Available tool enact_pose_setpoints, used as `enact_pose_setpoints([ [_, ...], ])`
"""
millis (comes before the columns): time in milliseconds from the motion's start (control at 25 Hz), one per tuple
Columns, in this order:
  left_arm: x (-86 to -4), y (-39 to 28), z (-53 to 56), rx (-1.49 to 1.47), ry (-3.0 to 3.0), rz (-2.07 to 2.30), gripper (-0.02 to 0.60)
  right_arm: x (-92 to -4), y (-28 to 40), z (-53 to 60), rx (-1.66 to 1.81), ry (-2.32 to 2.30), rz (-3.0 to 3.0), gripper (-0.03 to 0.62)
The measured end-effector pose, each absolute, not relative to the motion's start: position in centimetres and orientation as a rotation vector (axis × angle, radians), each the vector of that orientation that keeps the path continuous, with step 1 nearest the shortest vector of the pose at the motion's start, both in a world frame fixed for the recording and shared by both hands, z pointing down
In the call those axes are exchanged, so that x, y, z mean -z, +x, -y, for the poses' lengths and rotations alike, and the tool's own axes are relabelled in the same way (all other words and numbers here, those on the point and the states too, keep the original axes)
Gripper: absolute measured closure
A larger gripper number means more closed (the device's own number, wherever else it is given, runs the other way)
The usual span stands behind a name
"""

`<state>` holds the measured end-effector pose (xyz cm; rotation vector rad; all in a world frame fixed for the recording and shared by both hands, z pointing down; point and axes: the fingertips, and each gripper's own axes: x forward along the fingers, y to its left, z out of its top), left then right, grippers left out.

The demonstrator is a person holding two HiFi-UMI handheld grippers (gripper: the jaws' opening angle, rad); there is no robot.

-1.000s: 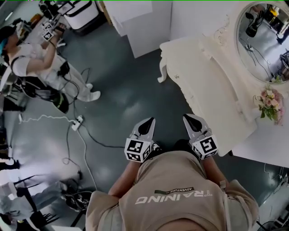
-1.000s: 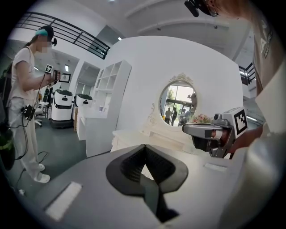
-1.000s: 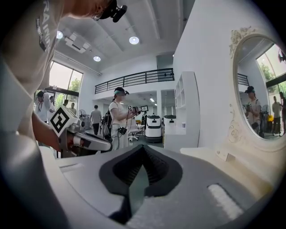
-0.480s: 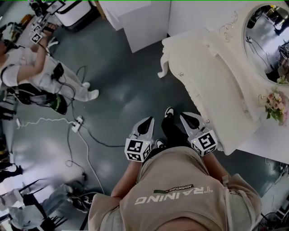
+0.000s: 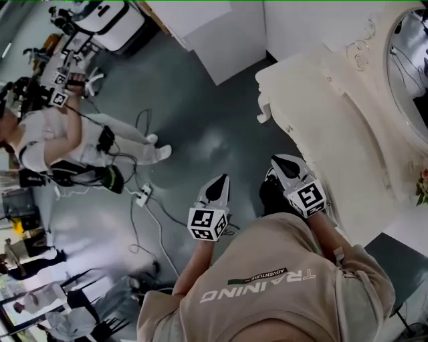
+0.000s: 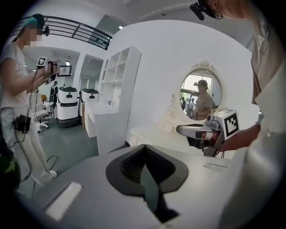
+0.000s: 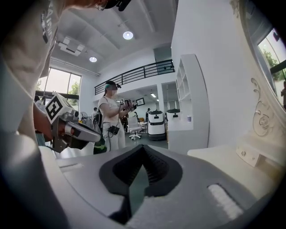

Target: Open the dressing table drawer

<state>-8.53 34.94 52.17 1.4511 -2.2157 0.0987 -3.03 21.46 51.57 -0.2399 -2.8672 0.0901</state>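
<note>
The cream dressing table (image 5: 334,127) stands at the right of the head view, its oval mirror (image 5: 414,73) at the far right edge. A small knob (image 5: 289,128) shows on its front edge; the drawer fronts themselves are hidden from above. My right gripper (image 5: 284,163) hangs shut and empty just in front of that edge, apart from it. My left gripper (image 5: 219,184) is shut and empty over the grey floor, further left. In the right gripper view the jaws (image 7: 143,150) meet, with the table top (image 7: 223,161) to their right. The left gripper's jaws (image 6: 144,150) are closed too.
Another person (image 5: 60,133) with grippers stands at the left, amid cables and a power strip (image 5: 142,196) on the floor. A white shelf unit (image 5: 221,40) and a white machine (image 5: 110,20) stand at the back. The table's curved leg (image 5: 264,110) sticks out.
Both grippers have travelled with the person toward the dressing table. Its front edge now lies closer beside the right gripper. Both stay shut.
</note>
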Motion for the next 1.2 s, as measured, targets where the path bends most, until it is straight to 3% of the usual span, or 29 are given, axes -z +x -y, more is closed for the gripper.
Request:
enact_pose_setpoints([
  [480, -46.8, -16.5, -19.0, -0.121, 1.655, 2.179, 0.563, -49.7, -11.2, -10.5, -0.13, -0.122, 2.963, 0.591],
  [920, -47.8, -14.5, -8.0, -0.246, 1.904, 1.921, 0.563, -52.8, -4.0, -0.2, -0.26, 0.41, 2.887, 0.591],
  [1200, -46.9, -14.1, -1.4, -0.272, 2.074, 1.782, 0.563, -53.0, -2.8, 3.2, -0.273, 0.617, 2.843, 0.591],
])
